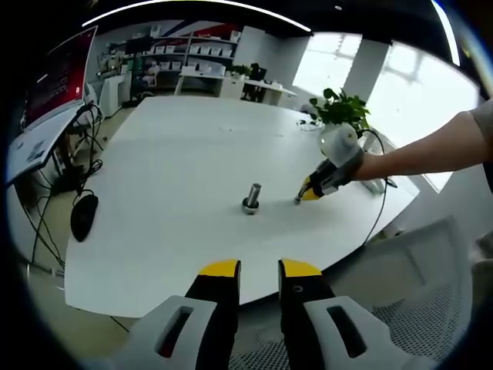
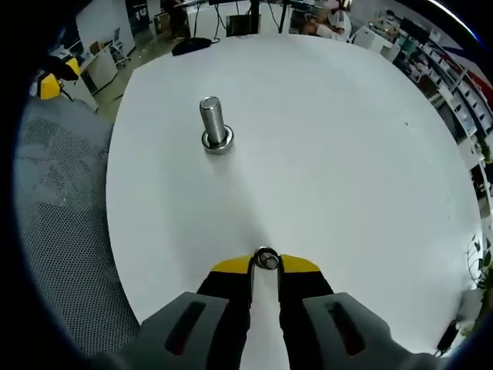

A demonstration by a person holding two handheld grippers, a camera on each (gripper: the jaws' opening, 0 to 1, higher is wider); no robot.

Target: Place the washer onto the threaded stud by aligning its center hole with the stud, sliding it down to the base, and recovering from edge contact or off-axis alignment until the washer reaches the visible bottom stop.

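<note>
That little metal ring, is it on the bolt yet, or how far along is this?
Picked up: the small silver metal washer is pinched between the right gripper's yellow tips, low over the white table. Still to do: carrying it to the upright threaded steel stud, which stands apart, and sliding it down. The left gripper holds nothing.

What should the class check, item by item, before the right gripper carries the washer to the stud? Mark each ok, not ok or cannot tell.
1. Washer held at the tips of the right gripper: ok.
2. Threaded stud upright on the white table: ok.
3. A ring already sits at the stud's base; whether it is the stop or another washer: cannot tell.
4. Table between washer and stud bare of obstacles: ok.
5. Washer hole lined up over the stud: not ok, it is still well short of it.
6. Left gripper back at the table edge, jaws apart, holding nothing: ok.
</note>
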